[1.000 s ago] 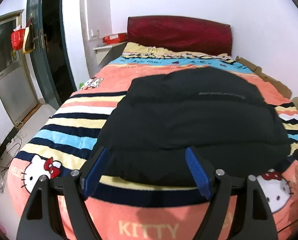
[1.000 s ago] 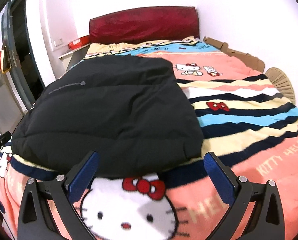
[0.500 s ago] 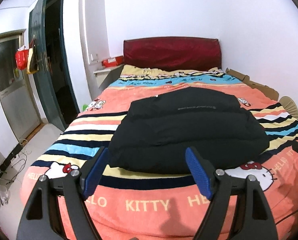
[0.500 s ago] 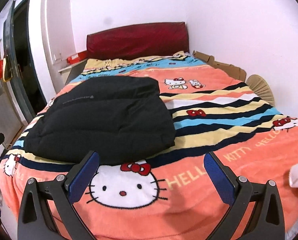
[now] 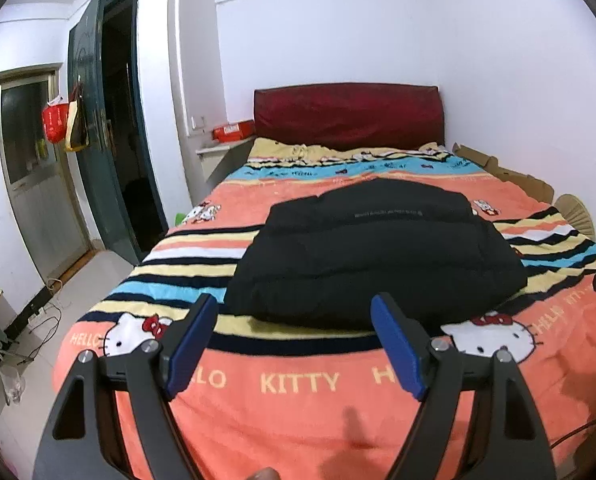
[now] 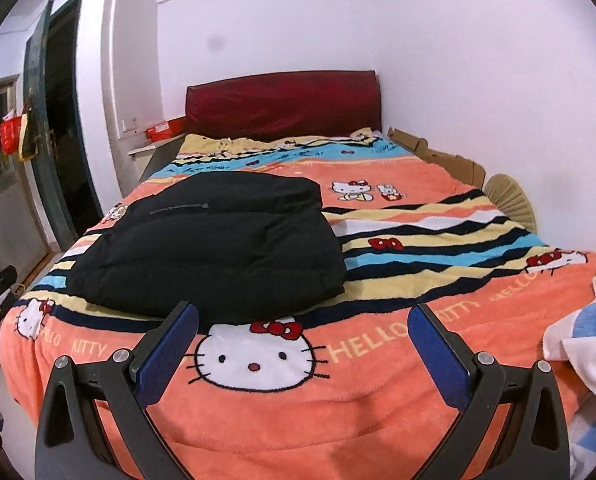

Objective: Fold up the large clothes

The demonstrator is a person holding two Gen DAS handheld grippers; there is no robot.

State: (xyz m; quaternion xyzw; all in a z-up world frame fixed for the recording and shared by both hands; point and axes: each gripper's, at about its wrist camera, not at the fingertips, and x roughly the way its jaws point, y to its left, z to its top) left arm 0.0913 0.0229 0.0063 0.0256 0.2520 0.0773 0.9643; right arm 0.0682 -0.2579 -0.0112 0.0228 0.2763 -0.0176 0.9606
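Left wrist view: left gripper (image 5: pixel 294 334) with blue-padded fingers was spread wide, holding nothing, off the near edge of the bed. The black quilted puffer jacket (image 5: pixel 372 256) lay on the orange striped Hello Kitty blanket (image 5: pixel 298 384) as a compact rectangular bundle, mid-bed, well clear of the fingers. Judging by that shape, folding looked done or nearly so; at most a tidy-up or putting it away was left. No bins or baskets visible; a red bag (image 5: pixel 54 124) hung on the dark green door (image 5: pixel 98 120), contents not visible. Right wrist view: right gripper (image 6: pixel 304 334) was also spread, empty, hovering at the foot of the bed. Jacket (image 6: pixel 214 244) sat to the left of centre, no sleeves trailing out. A pile of white and blue cloth (image 6: pixel 586 344) sat at the right edge, possibly more to fold, can't tell. Flattened brown cardboard (image 6: pixel 438 156) lay along the wall side; nothing in it.
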